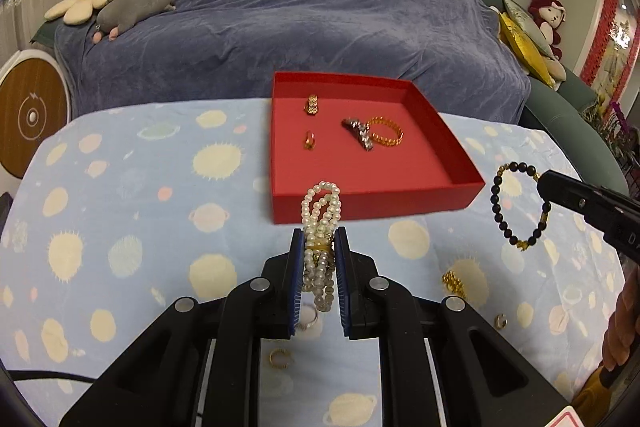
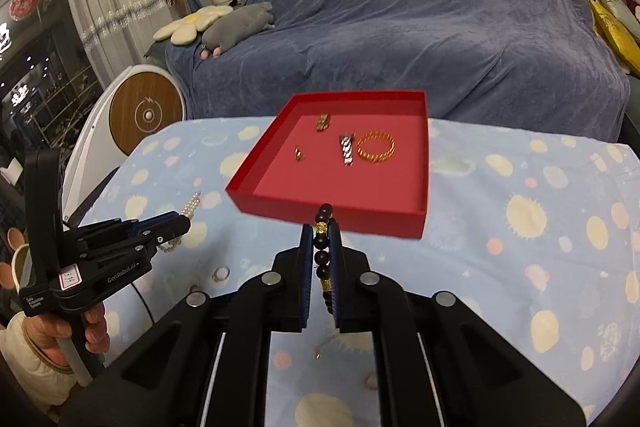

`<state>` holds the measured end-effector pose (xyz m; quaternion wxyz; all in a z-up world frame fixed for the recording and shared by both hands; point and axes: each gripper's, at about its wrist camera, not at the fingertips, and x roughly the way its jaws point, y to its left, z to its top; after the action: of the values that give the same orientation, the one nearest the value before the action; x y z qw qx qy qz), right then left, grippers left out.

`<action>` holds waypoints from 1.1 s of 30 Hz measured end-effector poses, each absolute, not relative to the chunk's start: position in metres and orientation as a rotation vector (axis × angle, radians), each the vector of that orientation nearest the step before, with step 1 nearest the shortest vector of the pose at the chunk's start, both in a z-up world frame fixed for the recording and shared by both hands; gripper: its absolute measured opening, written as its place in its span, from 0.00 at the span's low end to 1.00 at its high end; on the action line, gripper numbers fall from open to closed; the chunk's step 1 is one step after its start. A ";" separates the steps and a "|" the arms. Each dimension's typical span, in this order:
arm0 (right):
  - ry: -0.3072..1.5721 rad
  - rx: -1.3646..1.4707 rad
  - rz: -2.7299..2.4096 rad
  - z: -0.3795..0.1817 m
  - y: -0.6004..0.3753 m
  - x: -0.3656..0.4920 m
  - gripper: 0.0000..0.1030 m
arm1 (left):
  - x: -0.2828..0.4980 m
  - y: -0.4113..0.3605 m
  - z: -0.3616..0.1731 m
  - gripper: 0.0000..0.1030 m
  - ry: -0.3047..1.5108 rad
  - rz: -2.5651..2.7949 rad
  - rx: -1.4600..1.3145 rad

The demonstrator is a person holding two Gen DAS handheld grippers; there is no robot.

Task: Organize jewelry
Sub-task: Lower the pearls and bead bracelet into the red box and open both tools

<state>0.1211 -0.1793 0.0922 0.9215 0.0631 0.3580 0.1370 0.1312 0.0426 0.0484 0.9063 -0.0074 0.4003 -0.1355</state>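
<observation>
A red tray (image 1: 464, 187) (image 2: 332, 217) sits on the blue patterned tablecloth and holds a gold bracelet (image 1: 385, 131) (image 2: 376, 147), a silver piece (image 1: 359, 133) (image 2: 346, 149) and two small gold pieces. My left gripper (image 1: 319, 241) is shut on a white pearl bracelet (image 1: 322, 205), held above the cloth just before the tray's near edge; it also shows in the right wrist view (image 2: 190, 206). My right gripper (image 2: 321, 235) is shut on a black bead bracelet (image 2: 323, 259), which hangs right of the tray in the left wrist view (image 1: 516, 205).
Loose rings and small gold pieces lie on the cloth near me: a gold clip (image 1: 454, 283), a ring (image 1: 501, 321), a gold ring (image 1: 280, 358), a silver ring (image 2: 221, 273). A blue-covered sofa (image 1: 300, 27) stands behind the table.
</observation>
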 end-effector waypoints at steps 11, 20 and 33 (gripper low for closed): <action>0.755 0.197 0.202 0.065 -0.192 0.221 0.07 | 0.227 -0.002 0.046 0.12 0.818 -0.268 0.027; 0.826 0.203 0.182 0.022 -0.188 0.255 0.07 | 0.267 -0.013 0.003 0.12 0.892 -0.257 0.032; 0.758 0.203 0.159 0.027 -0.195 0.246 0.36 | 0.278 0.000 0.004 0.52 0.847 -0.174 -0.022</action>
<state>0.2458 -0.1953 0.0266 0.9209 0.0988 0.3691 0.0776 0.2777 0.0004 0.0037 0.9080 -0.0107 0.4104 -0.0843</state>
